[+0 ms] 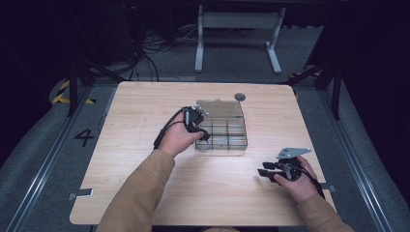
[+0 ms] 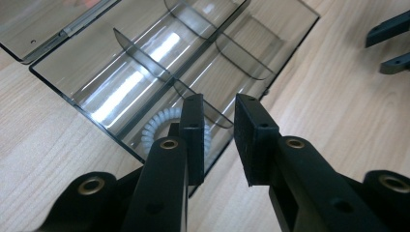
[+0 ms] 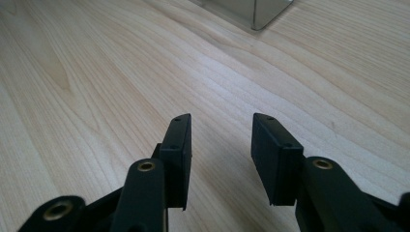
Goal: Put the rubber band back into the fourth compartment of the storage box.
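In the high view, a person is sitting at a wooden table (image 1: 145,193) and is holding a gripper in each hand. The left gripper (image 1: 202,133) is hanging over the near left corner of a clear compartment box (image 1: 227,137), which is lying in the middle of the table with its lid (image 1: 220,108) folded open behind it. The right gripper (image 1: 265,172) is resting well apart from the box, near the front right part of the table, and its jaws are pointing to the left. A small dark round thing (image 1: 239,97) is lying beyond the lid; what it is I cannot tell. From this height the inside of the box is too small to read.

The left gripper view is looking down into the box (image 2: 183,53) and is showing what the high view is hiding: a white coiled ring (image 2: 157,126) is lying in the nearest compartment, partly behind the left jaw. The jaws of the left gripper (image 2: 217,108) are standing a little apart, with nothing between the pads, and they are not touching the ring. The tips of the other gripper (image 2: 391,41) are showing at the upper right.

In the right gripper view, the jaws of the right gripper (image 3: 221,123) are standing apart over bare wood, holding nothing. One corner of the box (image 3: 256,12) is showing at the top edge.
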The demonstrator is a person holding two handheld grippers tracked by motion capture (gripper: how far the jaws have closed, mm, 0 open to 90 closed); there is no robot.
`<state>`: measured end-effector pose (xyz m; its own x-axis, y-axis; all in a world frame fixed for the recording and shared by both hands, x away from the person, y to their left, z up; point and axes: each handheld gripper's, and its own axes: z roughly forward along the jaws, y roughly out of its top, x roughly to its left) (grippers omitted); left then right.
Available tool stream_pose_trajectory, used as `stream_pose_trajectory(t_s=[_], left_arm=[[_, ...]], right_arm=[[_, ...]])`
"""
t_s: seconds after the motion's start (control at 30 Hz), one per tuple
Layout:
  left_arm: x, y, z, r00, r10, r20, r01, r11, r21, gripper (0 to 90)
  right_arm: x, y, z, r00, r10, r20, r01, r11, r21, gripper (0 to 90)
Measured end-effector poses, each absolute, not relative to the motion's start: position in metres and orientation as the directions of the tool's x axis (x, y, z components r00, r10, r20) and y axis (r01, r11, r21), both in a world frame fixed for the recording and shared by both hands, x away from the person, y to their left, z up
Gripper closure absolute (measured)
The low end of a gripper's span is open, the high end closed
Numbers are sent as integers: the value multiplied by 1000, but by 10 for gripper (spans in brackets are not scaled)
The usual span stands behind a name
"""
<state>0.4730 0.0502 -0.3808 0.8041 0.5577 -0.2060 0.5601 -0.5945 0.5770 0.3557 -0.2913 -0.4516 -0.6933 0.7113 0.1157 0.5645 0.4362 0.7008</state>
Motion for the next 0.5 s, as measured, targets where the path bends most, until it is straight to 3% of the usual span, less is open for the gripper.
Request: stream_pose_trajectory(t_s=[0.5], left_arm=[[437, 75, -350, 819, 532, -214, 531, -562, 635, 725]], right_arm=[[362, -294, -451, -690, 711, 136, 574, 424, 700, 594]])
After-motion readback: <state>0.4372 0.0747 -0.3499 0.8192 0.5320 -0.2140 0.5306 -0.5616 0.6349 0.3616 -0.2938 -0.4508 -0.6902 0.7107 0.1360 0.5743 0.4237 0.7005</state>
